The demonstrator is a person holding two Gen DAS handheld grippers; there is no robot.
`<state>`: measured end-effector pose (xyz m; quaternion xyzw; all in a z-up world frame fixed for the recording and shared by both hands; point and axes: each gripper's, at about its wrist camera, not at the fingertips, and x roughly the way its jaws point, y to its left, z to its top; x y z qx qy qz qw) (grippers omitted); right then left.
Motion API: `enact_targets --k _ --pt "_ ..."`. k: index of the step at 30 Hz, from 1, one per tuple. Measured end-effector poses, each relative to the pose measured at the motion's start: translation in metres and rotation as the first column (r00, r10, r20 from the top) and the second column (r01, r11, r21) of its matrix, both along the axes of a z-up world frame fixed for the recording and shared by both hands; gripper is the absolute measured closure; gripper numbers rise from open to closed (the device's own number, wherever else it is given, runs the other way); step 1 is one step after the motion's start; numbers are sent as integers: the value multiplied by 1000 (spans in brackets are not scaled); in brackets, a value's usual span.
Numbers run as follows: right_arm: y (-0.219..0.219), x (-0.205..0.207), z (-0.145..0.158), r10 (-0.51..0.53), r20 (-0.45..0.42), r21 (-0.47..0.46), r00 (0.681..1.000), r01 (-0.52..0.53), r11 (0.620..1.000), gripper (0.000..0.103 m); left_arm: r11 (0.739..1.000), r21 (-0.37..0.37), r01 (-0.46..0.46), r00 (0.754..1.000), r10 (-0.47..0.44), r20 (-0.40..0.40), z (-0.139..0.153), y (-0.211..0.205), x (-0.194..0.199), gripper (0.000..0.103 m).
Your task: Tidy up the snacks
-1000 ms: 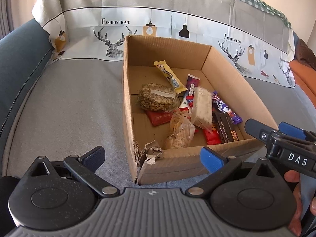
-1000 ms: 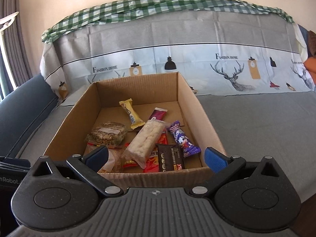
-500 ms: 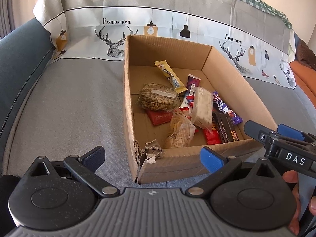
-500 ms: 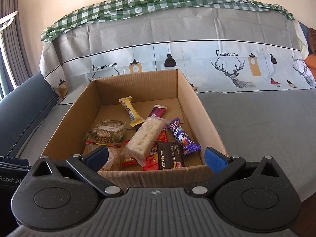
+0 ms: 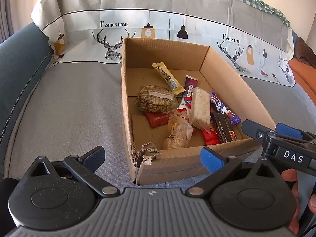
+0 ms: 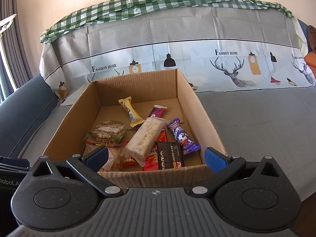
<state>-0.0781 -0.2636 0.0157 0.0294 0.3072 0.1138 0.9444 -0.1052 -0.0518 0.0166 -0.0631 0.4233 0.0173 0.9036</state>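
An open cardboard box [image 5: 233, 83] sits on a grey cloth-covered surface [image 5: 69, 102], and all the snacks lie inside it. Toward the box's far wall lies a yellow bar [image 5: 167, 78], with a maroon bar [image 5: 190, 85] just beside it. A clear bag of brown biscuits [image 5: 155, 98] rests by the box's left wall. In the middle a long white pack of crackers [image 5: 200, 106] lies on top of red packets [image 5: 158, 118]. Against the box's right side lie a purple bar [image 6: 182, 136] and a black chocolate bar [image 6: 169, 155]. A small clear bag of cookies [image 5: 177, 132] sits near the torn front corner [image 5: 146, 154].

The left gripper [image 5: 152, 157] hovers just before the box's front wall, jaws wide apart and empty. The right gripper [image 6: 156, 157] hangs at the front wall too, spread wide, holding nothing.
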Motion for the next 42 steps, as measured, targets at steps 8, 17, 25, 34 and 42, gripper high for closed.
enact_targets --k 8,17,25,34,42 --pt "-1 0 0 0 0 1 1000 0 1000 1 1000 8 18 1000 -18 17 2 -2 -2 1" --pt "-1 0 0 0 -1 2 1000 0 1000 1 999 12 30 999 -30 28 2 -3 -2 1" --pt "-1 1 0 -2 -3 7 1000 2 1000 1 999 11 34 999 -34 29 1 -4 -1 1" --pt "-1 1 0 -3 -4 10 1000 3 1000 1 999 14 39 999 -39 34 1 -6 1 1" --pt "-1 0 1 -4 -5 9 1000 4 1000 1 999 16 47 997 -47 53 2 -6 -1 0"
